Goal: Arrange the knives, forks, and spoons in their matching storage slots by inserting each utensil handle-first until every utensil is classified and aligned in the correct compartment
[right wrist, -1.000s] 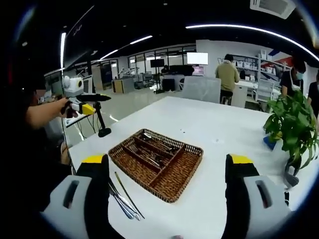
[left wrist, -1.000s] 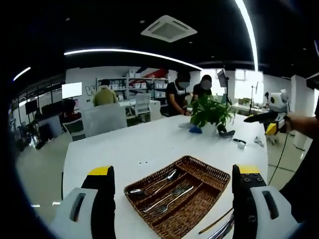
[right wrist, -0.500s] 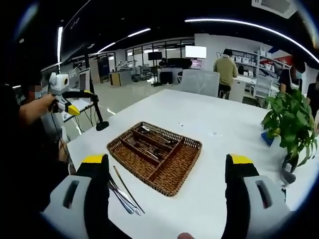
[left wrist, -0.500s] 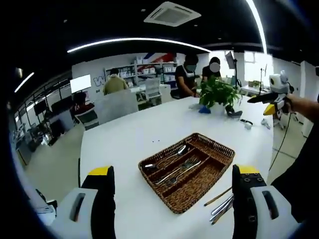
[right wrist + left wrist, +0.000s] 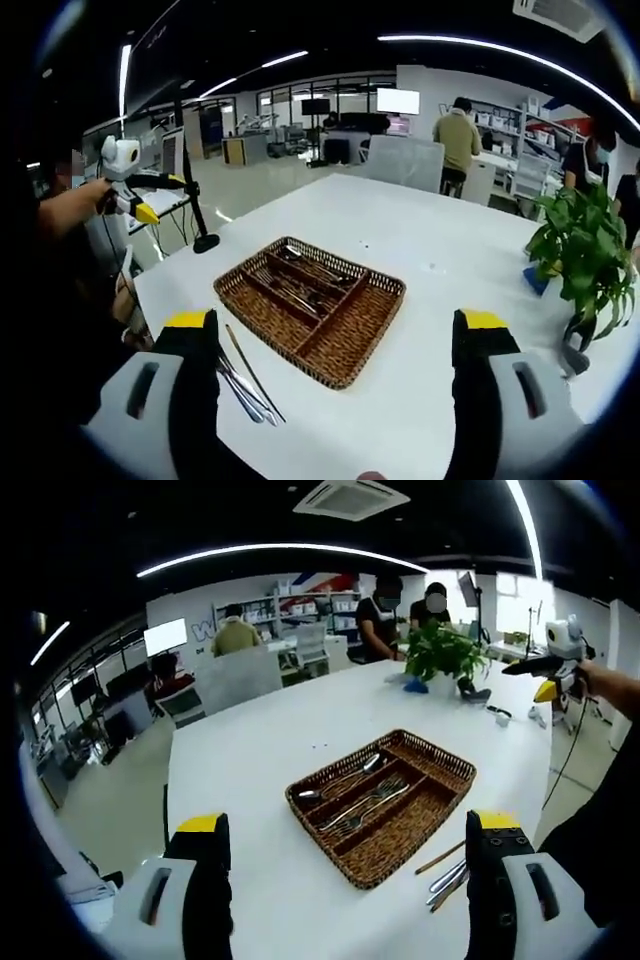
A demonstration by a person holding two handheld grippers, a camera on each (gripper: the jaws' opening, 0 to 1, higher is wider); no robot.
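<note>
Both cameras have drawn back from the brown woven-wicker cutlery tray (image 5: 440, 770), which holds sorted spoons and forks; loose metal utensils (image 5: 245, 385) remain beside it, both grippers' jaws spread, holding nothing.

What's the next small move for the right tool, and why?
Probably lower the right tool, open and empty, toward the loose utensils on the table beside the wicker tray. The tray's near compartment looks empty, and those pieces are still unsorted.
</note>
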